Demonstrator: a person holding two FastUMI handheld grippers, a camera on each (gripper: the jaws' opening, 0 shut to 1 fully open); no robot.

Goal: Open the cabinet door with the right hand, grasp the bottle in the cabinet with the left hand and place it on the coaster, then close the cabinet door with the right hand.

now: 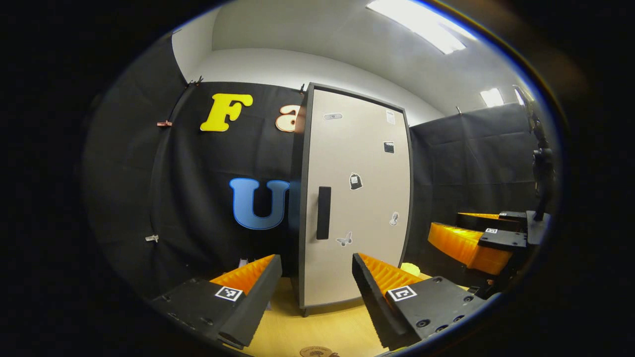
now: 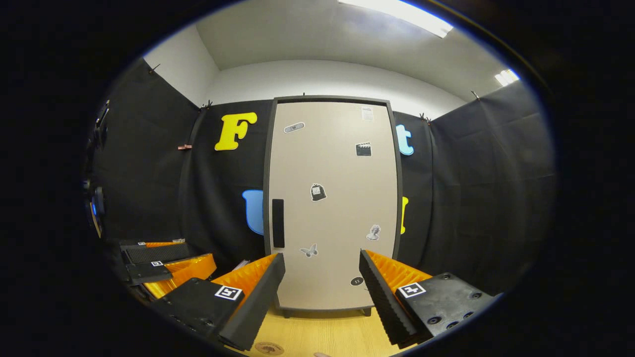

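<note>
Right gripper view: closed cabinet (image 2: 332,203) on pale wood worktop (image 2: 327,334), black cloth walls; my hand-held gripper (image 2: 322,297) spread wide.

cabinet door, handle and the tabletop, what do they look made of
Door: likely laminated board, matte beige, flat and even with a dark edge band. Handle: probably plastic, though painted metal is possible; matte black, no shine. Tabletop: wood or wood-look laminate, pale with faint grain lines.
</note>
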